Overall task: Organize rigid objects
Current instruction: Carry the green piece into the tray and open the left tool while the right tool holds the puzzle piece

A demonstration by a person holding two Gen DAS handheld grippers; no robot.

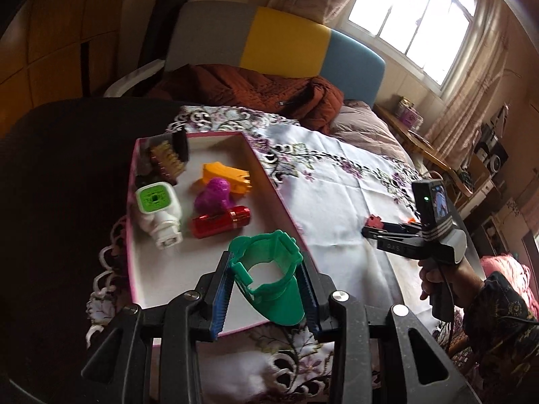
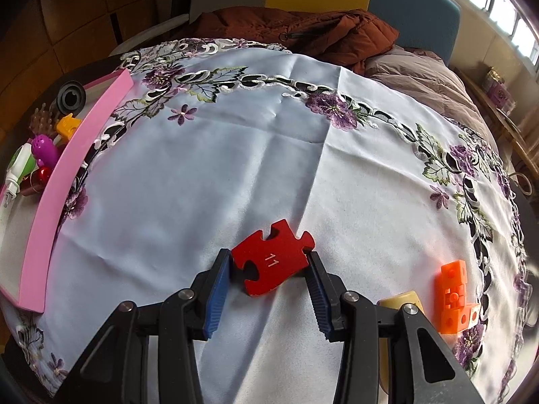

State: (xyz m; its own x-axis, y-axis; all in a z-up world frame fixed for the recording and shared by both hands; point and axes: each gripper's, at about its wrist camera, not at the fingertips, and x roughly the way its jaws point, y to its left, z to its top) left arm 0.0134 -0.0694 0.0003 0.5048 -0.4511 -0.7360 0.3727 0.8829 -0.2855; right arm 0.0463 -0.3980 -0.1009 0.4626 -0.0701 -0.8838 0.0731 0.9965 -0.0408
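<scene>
Left gripper (image 1: 269, 289) fingers clamped on the green ring piece (image 1: 267, 286) over the pink box (image 2: 50, 202) at the surface's left edge, next I release it inside; right gripper (image 2: 269, 269) fingers clamped on red puzzle piece (image 2: 273, 259) mid-surface, lift pending.

embroidered tablecloth (image 2: 235, 168), brown jacket (image 1: 256, 91), window (image 1: 414, 23)
</scene>
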